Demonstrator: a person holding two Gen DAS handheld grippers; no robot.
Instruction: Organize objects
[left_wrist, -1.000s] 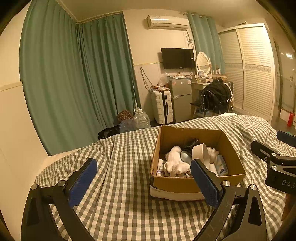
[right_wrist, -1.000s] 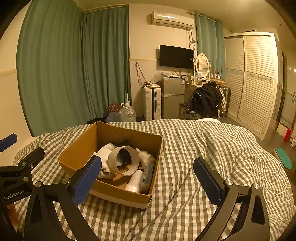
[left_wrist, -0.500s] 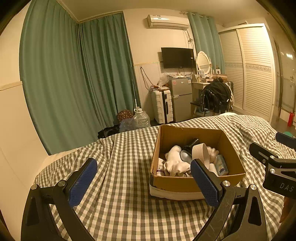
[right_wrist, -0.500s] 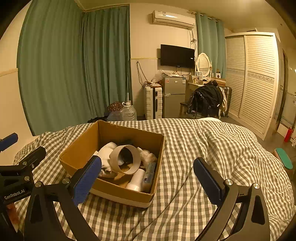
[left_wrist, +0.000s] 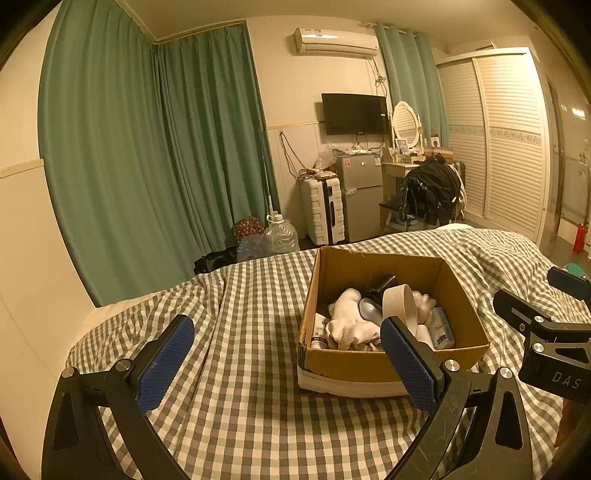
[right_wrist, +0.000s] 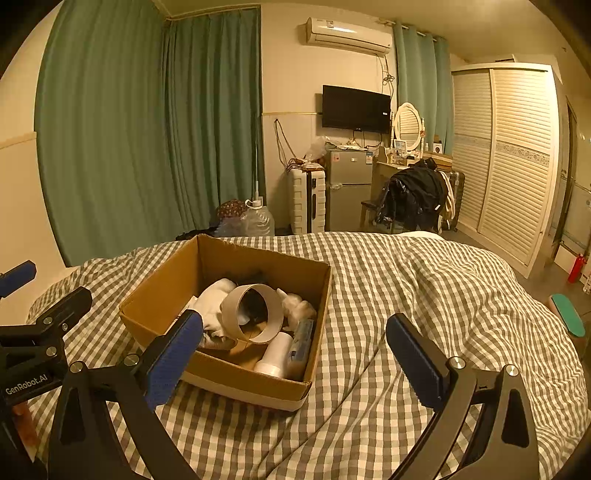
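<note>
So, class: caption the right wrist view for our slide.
Open right gripper above a cardboard box of odds and ends on a checked bed.

We see a box (left_wrist: 391, 363) (right_wrist: 236, 376) on the bed (left_wrist: 240, 369) (right_wrist: 424, 295). In it a tape roll (left_wrist: 400, 304) (right_wrist: 255, 312) stands on edge near the middle, with a cloth (left_wrist: 349, 321) (right_wrist: 214, 302) to its left, and a bottle (right_wrist: 275, 354) and a tube (right_wrist: 303, 339) side by side at the front right corner in the right wrist view. Behind the bed stand a jug (left_wrist: 280, 234) (right_wrist: 258, 219), then to its right a suitcase (left_wrist: 323, 210) (right_wrist: 306, 201), a fridge (left_wrist: 360, 195) (right_wrist: 349, 188) and a chair (left_wrist: 428, 195) (right_wrist: 413, 195). A TV (left_wrist: 354, 113) (right_wrist: 355, 107) hangs above the fridge.
</note>
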